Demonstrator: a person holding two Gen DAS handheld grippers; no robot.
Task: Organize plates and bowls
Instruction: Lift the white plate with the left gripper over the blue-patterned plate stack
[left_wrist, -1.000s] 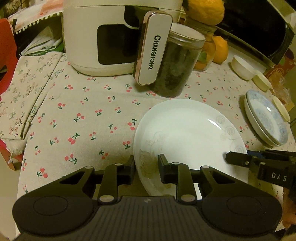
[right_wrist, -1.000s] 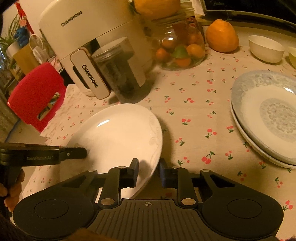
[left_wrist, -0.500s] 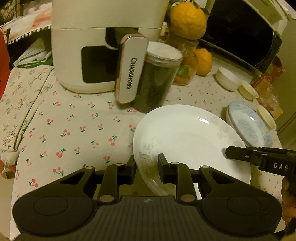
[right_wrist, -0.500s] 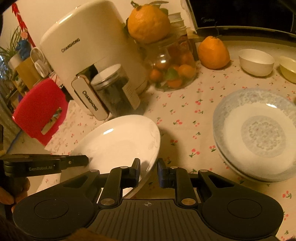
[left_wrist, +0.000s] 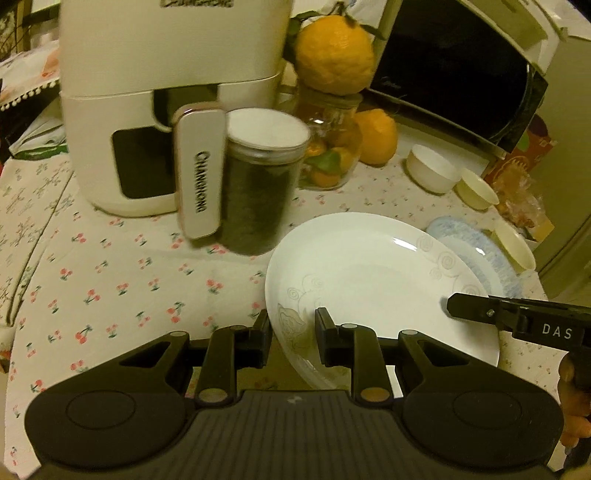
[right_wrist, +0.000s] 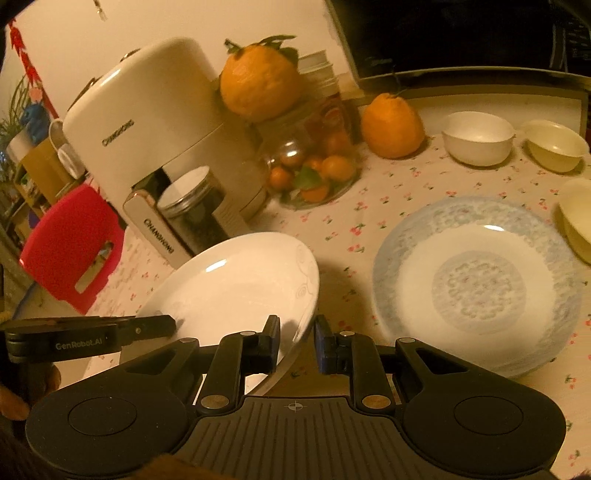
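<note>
Two grippers, left (left_wrist: 291, 334) and right (right_wrist: 296, 338), fingers narrowed on opposite rims of round white swirl-patterned plate (left_wrist: 373, 280), seemingly lifted off cherry-print worktop (left_wrist: 110, 273), beside stacked blue-rimmed plates (right_wrist: 476, 284).

White plate (left_wrist: 369, 273) tilted, lifted off the cloth beside blue plate stack (right_wrist: 480, 284); white bowl (right_wrist: 476, 138), cream bowls (right_wrist: 554, 146) behind.
</note>
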